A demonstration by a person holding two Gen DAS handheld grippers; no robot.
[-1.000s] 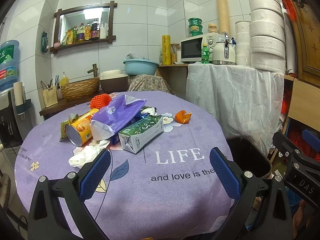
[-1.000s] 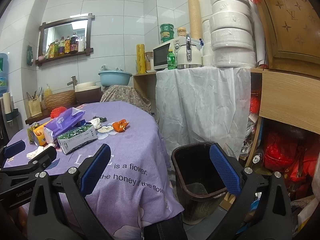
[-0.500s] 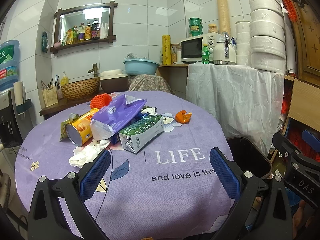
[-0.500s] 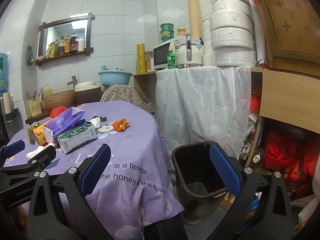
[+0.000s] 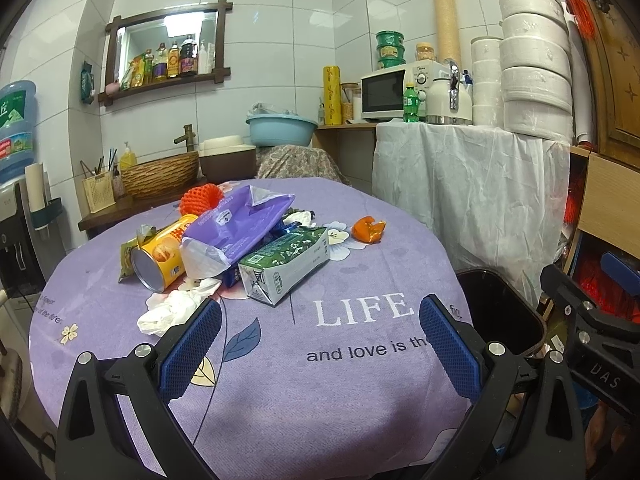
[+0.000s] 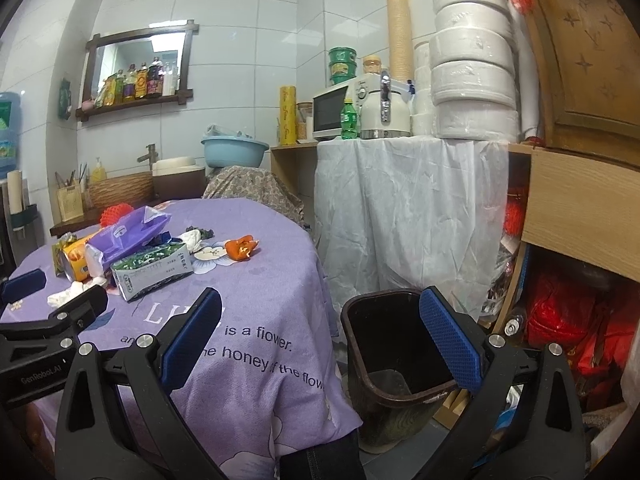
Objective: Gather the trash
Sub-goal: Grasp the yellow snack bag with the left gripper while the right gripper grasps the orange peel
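Note:
A pile of trash lies on the round table with the purple cloth [image 5: 360,380]: a green carton [image 5: 284,264], a purple bag [image 5: 240,220], a yellow can [image 5: 162,258], white tissue [image 5: 172,308], an orange net [image 5: 200,198] and an orange peel [image 5: 368,230]. My left gripper [image 5: 320,344] is open and empty above the table's near edge, short of the pile. My right gripper [image 6: 320,340] is open and empty, held off the table's right side above a dark bin [image 6: 396,360] on the floor. The carton [image 6: 152,270] and peel [image 6: 242,248] also show in the right wrist view.
A white-draped counter [image 5: 460,184] with a microwave [image 5: 396,92], kettle and stacked white tubs stands to the right. A wooden cabinet [image 6: 580,208] with red bags [image 6: 560,320] below is at far right. A basket [image 5: 160,178] and a blue basin [image 5: 280,130] stand behind the table.

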